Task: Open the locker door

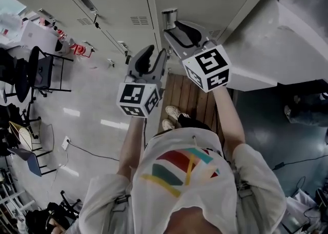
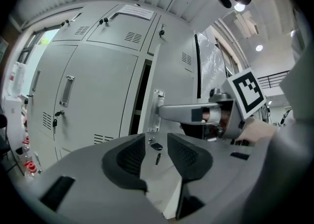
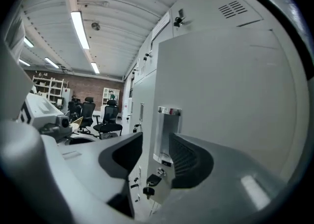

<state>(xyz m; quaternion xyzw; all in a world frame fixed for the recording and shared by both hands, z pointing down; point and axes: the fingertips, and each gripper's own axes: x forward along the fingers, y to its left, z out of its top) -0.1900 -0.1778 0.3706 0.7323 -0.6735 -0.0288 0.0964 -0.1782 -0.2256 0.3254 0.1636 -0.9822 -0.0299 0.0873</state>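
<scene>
- The locker door (image 3: 230, 95) stood ajar. Its upright handle (image 3: 167, 135) sat between the spread jaws of our right gripper (image 3: 156, 155), and the pads did not seem to press on it.
- To swing it wider, we judged we should pinch the handle squarely, then pull along the door's arc rather than straight back.
- Our left gripper (image 2: 157, 145) was open and empty, facing the key (image 2: 157, 158) below the handle. We thought it best kept out of the door's path.
- The hinges and the locker's inside were hidden from us. Whether one pad grazed the handle was hard to make out.

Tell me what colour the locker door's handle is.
Shiny silver handle on a pale grey locker door; shows best in the right gripper view.
</scene>
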